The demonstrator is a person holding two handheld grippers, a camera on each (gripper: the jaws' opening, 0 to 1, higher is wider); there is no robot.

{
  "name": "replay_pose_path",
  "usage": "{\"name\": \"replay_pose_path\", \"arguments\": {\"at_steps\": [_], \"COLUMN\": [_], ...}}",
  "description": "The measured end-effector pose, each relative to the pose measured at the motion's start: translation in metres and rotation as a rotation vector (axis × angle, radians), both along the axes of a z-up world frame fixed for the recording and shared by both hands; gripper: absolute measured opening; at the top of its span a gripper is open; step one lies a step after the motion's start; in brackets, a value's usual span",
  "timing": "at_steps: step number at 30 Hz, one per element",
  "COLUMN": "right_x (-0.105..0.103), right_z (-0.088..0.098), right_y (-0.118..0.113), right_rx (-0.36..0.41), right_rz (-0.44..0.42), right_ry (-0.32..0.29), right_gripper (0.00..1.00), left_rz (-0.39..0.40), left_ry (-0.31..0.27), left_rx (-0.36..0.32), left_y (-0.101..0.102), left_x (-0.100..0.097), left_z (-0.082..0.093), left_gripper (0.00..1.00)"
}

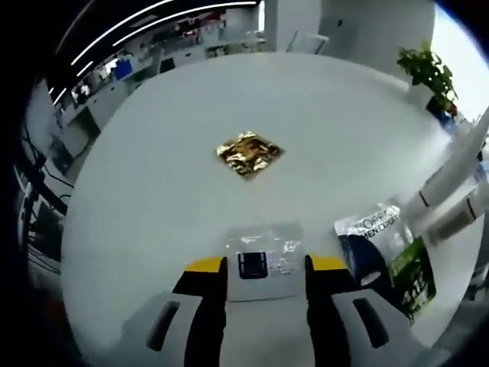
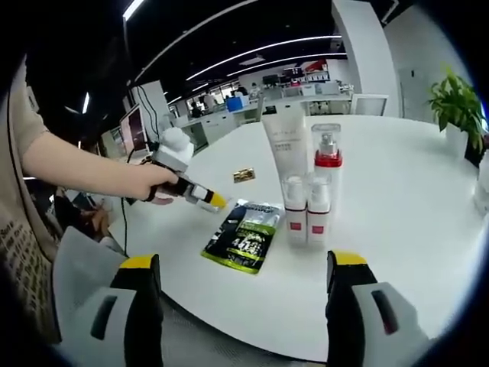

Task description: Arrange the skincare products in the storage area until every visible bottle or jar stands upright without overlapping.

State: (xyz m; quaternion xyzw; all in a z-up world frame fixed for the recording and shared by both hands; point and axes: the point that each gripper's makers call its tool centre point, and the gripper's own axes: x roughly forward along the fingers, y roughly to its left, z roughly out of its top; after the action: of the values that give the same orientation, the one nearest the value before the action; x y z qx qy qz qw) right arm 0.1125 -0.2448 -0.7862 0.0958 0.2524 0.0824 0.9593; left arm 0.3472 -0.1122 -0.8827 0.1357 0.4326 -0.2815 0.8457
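Observation:
A group of skincare products stands upright on the white round table [image 2: 397, 199]: a tall white tube [image 2: 284, 145], a clear bottle with a red collar [image 2: 327, 164] and two small white bottles [image 2: 306, 212] in front. A dark L'Oreal pouch [image 2: 246, 235] [image 1: 386, 256] lies flat beside them. My right gripper [image 2: 244, 260] hangs open over the table's near edge, short of the pouch. My left gripper [image 1: 265, 266] [image 2: 214, 200] is open low over the table, a small clear sachet [image 1: 263, 260] lying between its yellow tips. The white bottles [image 1: 451, 187] show at the left gripper view's right edge.
A gold foil packet [image 1: 248, 153] [image 2: 244, 175] lies flat near the table's middle. A potted plant [image 2: 458, 99] [image 1: 428, 69] stands beyond the far edge. A person's arm [image 2: 84, 172] holds the left gripper. Desks and monitors [image 2: 134, 126] fill the office behind.

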Motion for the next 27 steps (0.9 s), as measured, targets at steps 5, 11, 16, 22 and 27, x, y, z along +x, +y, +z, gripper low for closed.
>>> {"name": "replay_pose_path", "arguments": {"at_steps": [5, 11, 16, 22, 27], "right_x": [-0.001, -0.001, -0.001, -0.002, -0.002], "right_z": [0.000, 0.001, 0.002, 0.002, 0.003], "right_y": [0.001, 0.003, 0.006, 0.011, 0.013], "right_rx": [-0.002, -0.003, 0.003, 0.009, 0.016], "right_rz": [0.006, 0.013, 0.029, 0.054, 0.066], "right_ry": [-0.002, -0.005, -0.005, -0.008, -0.011], "right_gripper": [0.90, 0.90, 0.89, 0.89, 0.89], "left_rz": [-0.032, -0.091, -0.219, -0.274, -0.281], "left_ry": [-0.018, -0.020, -0.077, -0.106, -0.126], "left_rx": [-0.030, -0.065, -0.086, -0.120, -0.154], "left_y": [-0.003, -0.008, -0.018, -0.015, -0.014], "left_x": [-0.007, -0.025, -0.048, -0.078, -0.096], "left_z": [0.011, 0.021, 0.033, 0.049, 0.063], "left_gripper": [0.38, 0.38, 0.38, 0.38, 0.38]}}
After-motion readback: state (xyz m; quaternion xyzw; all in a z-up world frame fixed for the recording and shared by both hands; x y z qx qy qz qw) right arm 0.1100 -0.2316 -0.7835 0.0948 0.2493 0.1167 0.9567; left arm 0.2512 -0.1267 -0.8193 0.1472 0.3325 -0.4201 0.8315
